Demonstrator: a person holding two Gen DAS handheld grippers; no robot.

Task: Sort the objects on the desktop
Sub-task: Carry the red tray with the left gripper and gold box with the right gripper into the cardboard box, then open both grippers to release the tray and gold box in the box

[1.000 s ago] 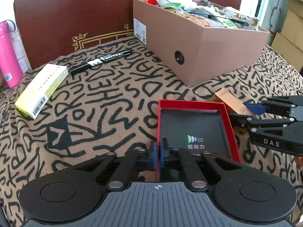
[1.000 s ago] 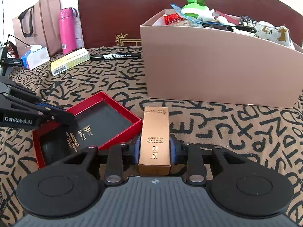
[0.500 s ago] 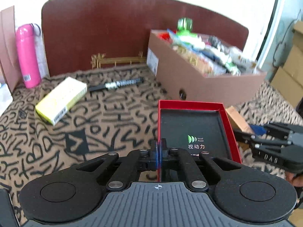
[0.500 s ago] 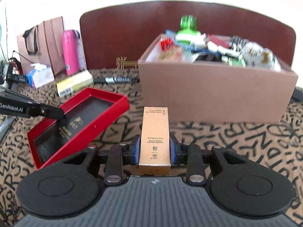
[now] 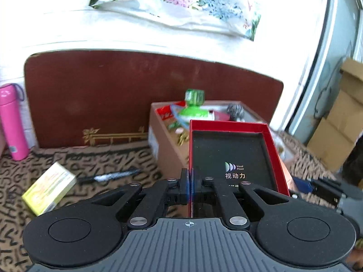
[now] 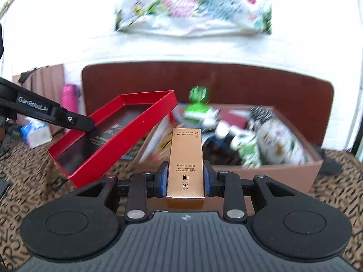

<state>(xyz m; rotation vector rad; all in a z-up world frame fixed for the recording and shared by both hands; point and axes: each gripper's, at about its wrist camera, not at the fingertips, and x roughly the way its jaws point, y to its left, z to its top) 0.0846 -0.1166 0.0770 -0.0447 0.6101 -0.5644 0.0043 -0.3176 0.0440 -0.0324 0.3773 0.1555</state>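
Both grippers hold loads: left fingers (image 5: pixel 190 187) pinch the red tray (image 5: pixel 229 127), right fingers (image 6: pixel 185 179) clamp the gold carton (image 6: pixel 186 158), box contents blurred.

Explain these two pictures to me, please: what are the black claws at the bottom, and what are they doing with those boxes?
There is no robot here. A person holds a two-finger gripper in each hand, and each carries a wide-angle camera looking along its fingers, so each picture is one gripper's own view.

The left gripper is shut on the side wall of a shallow red tray-like box, lifted off the surface. The right gripper is shut on a slim gold carton.

Ahead stands a brown cardboard box full of oddments, on a cloth printed with black letters. Still on the cloth lie a yellow packet and a black marker; a pink flask stands at the back.
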